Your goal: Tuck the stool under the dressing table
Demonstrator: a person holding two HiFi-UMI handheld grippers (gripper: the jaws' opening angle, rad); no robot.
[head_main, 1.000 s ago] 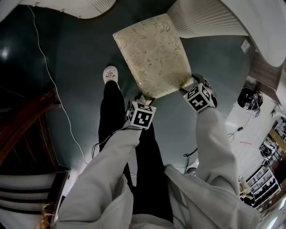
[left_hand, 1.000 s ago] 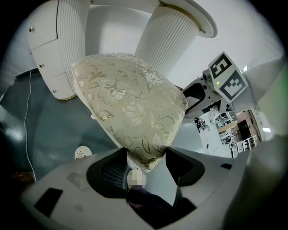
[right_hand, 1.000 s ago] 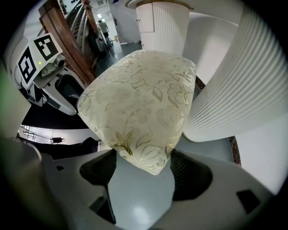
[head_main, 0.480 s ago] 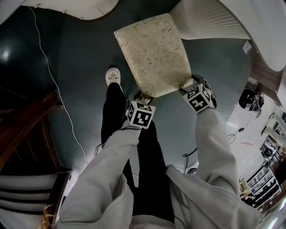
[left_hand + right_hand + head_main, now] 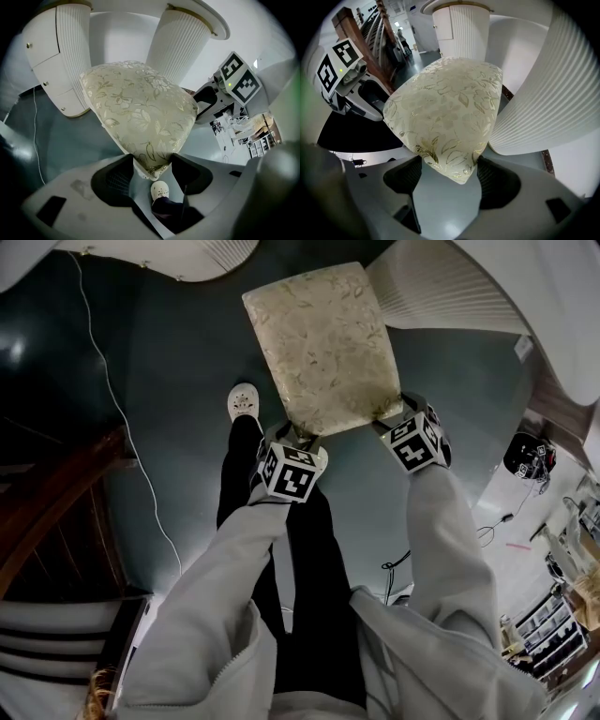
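A dark grey-green floor [image 5: 159,381] fills most of the head view. At its far edge stands a white dressing table [image 5: 441,287] with two ribbed, rounded pedestals, one at each side of an open knee space.

A stool [image 5: 323,343] with a square padded seat in cream fabric, patterned with gold leaves, sits in front of that gap. Its far edge is just at the mouth of the gap and its right corner is close beside the right pedestal. The legs are hidden under the seat.

The left gripper [image 5: 152,171] has its jaws clamped on the near left corner of the seat. The right gripper [image 5: 450,173] has its jaws closed on the near right corner. A grey sleeve leads to each.

A white shoe [image 5: 244,401] stands just left of the stool.

The step in hand appears to be sliding the stool into the knee space. The next move probably calls for an even forward push with both grippers, steering slightly left so the seat clears the right pedestal.
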